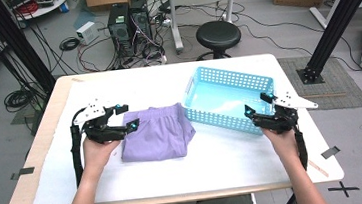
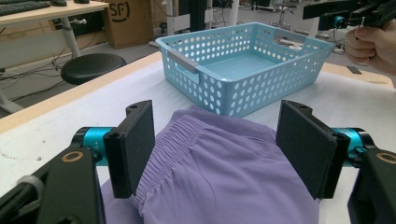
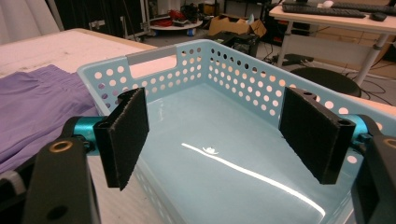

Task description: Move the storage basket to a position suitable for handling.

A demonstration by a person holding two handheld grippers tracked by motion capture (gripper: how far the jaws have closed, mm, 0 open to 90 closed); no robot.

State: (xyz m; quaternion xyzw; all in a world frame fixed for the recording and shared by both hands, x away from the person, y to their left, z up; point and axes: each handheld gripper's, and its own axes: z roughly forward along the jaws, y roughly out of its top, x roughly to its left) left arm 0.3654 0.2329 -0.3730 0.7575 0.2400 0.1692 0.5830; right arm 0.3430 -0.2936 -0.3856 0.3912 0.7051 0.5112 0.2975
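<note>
High view: left gripper (image 1: 126, 118) & right gripper (image 1: 258, 104), jaws wide, nothing held. Risk: shorts (image 1: 158, 133) unfold if pinched thin, snag basket (image 1: 196, 111) rim.

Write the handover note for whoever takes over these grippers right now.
Left gripper: open, jaws either side of the purple shorts, nothing gripped.
Right gripper: open, holding nothing, poised at the near right corner of the blue basket.
Shorts: folded, flat on the table, just left of the basket, touching or nearly touching its wall.
Basket: empty.
Done: nothing in the basket yet.
Left, probably: close on the shorts, lift them and put them in the basket.
</note>
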